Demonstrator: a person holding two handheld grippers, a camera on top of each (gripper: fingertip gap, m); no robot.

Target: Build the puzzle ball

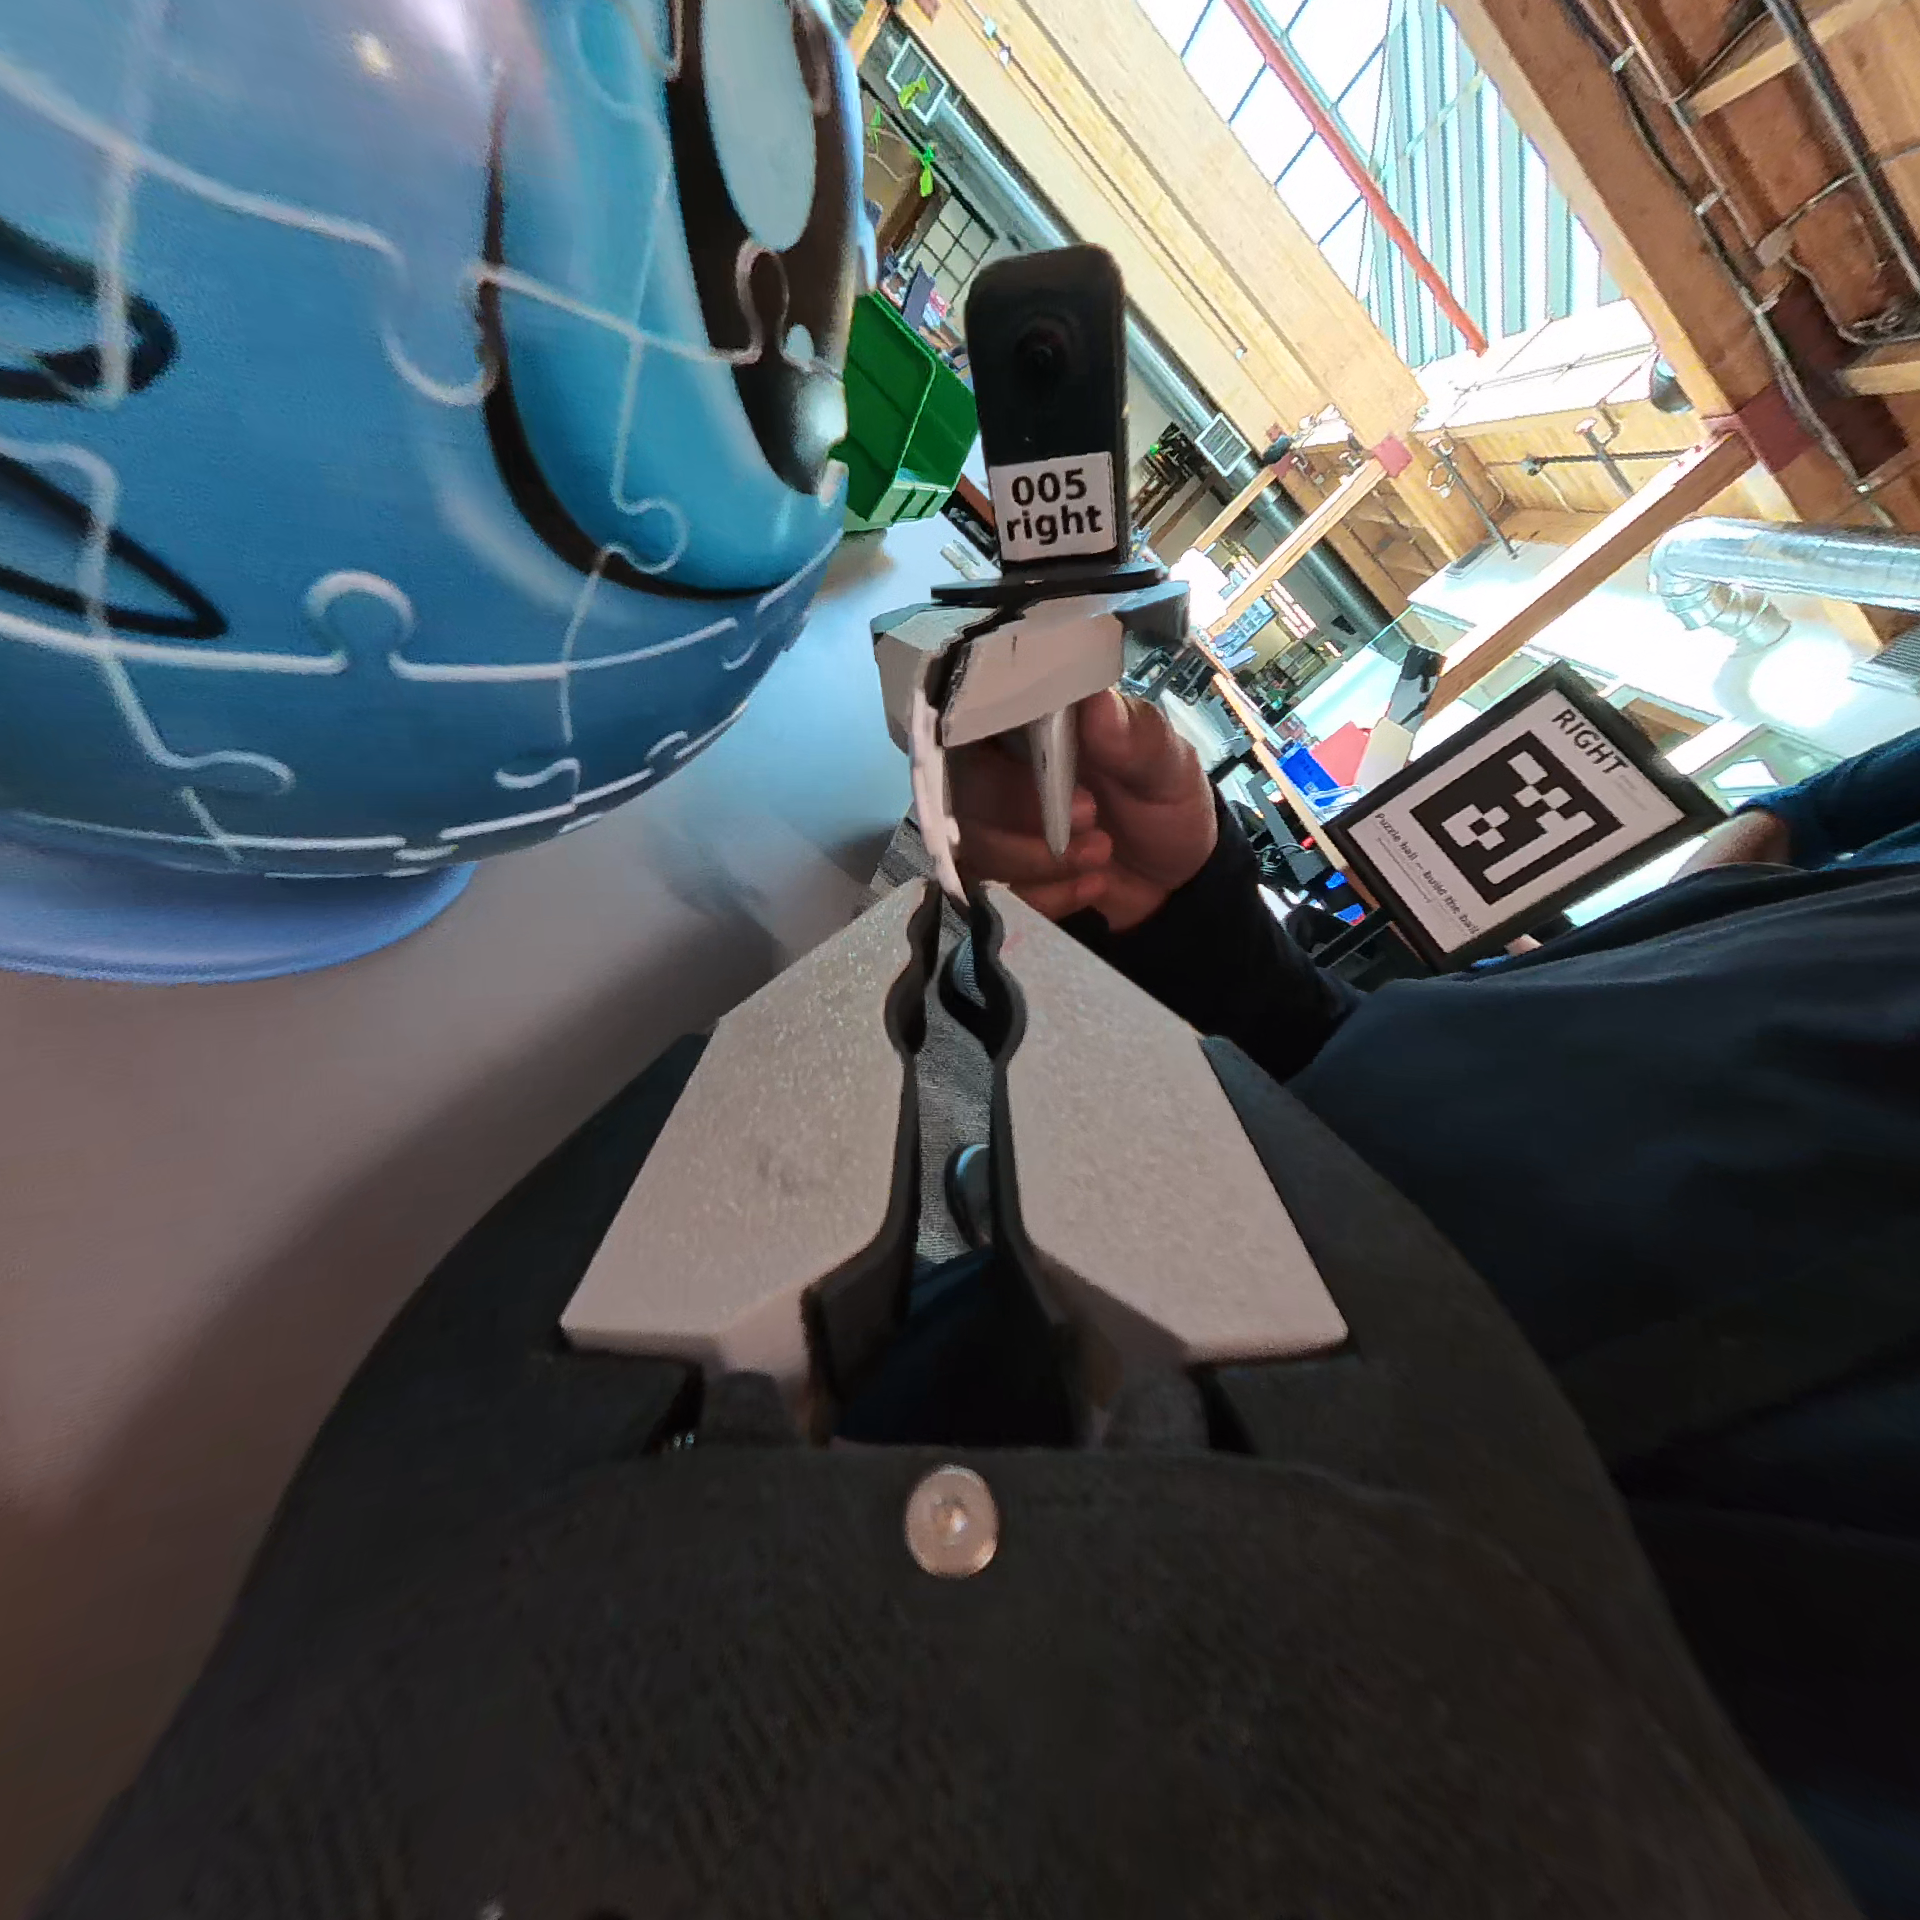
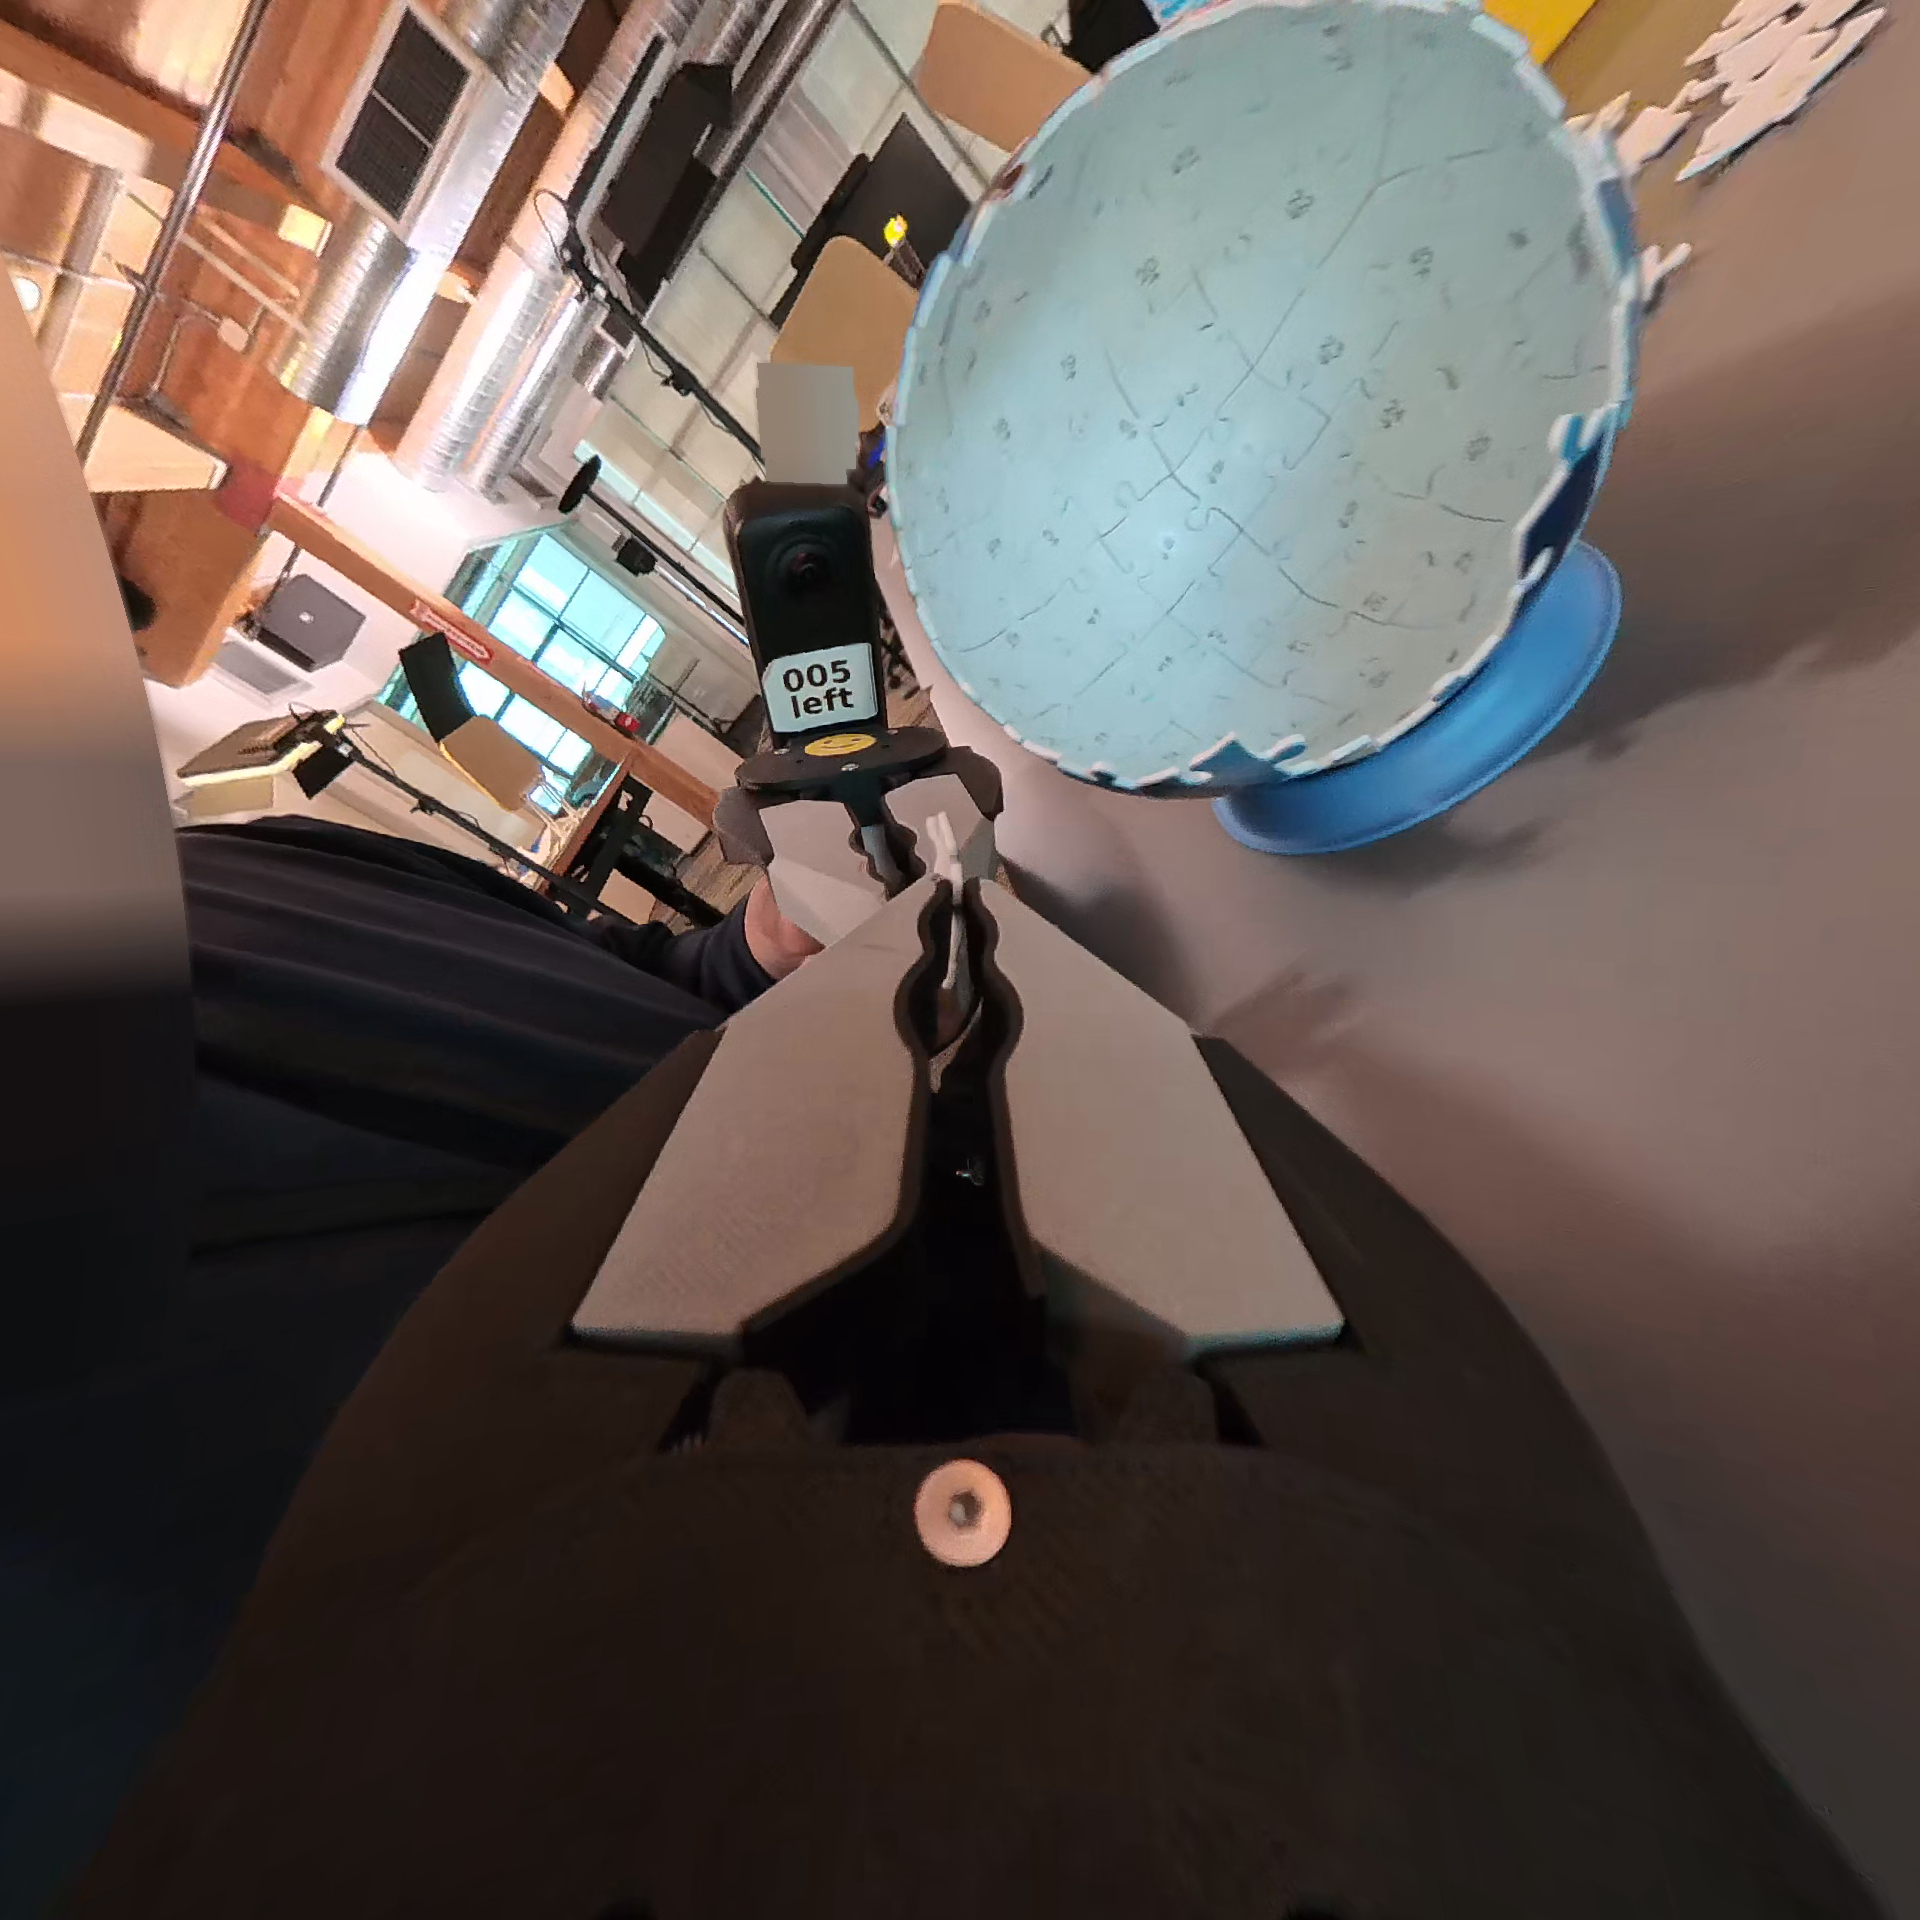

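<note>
Both your grippers meet tip to tip in the air over the table (image 2: 1558,1039), and a thin white puzzle piece (image 1: 928,769) is pinched between them. Your left gripper (image 1: 958,904) has its fingers nearly closed on the lower end of the piece; your right gripper (image 2: 954,906) has its fingers closed on the other end. Each view shows the piece edge-on, so you cannot tell its shape or which way its tabs face.

The ball (image 2: 1247,416) sits on its blue stand (image 2: 1455,727) just beside the grippers. It is a half-built shell, open toward your right gripper, with a jagged rim of tabs.

The main risk, as I judge it, is the handover. If one gripper lets go before the other has a firm hold, the piece falls to the table. If both pull or twist at once, the thin piece may bend or slip out crooked, and then it will not seat in the rim.

The ball itself stands close. A swing of either gripper could knock it off the stand or pop loose joined pieces.

Loose pieces (image 2: 1766,83) lie well apart, beyond the ball. A green bin (image 1: 904,416) stands behind the ball, and a marker card (image 1: 1517,821) leans near your sleeve (image 1: 1558,1143). None blocks the way to the rim.
</note>
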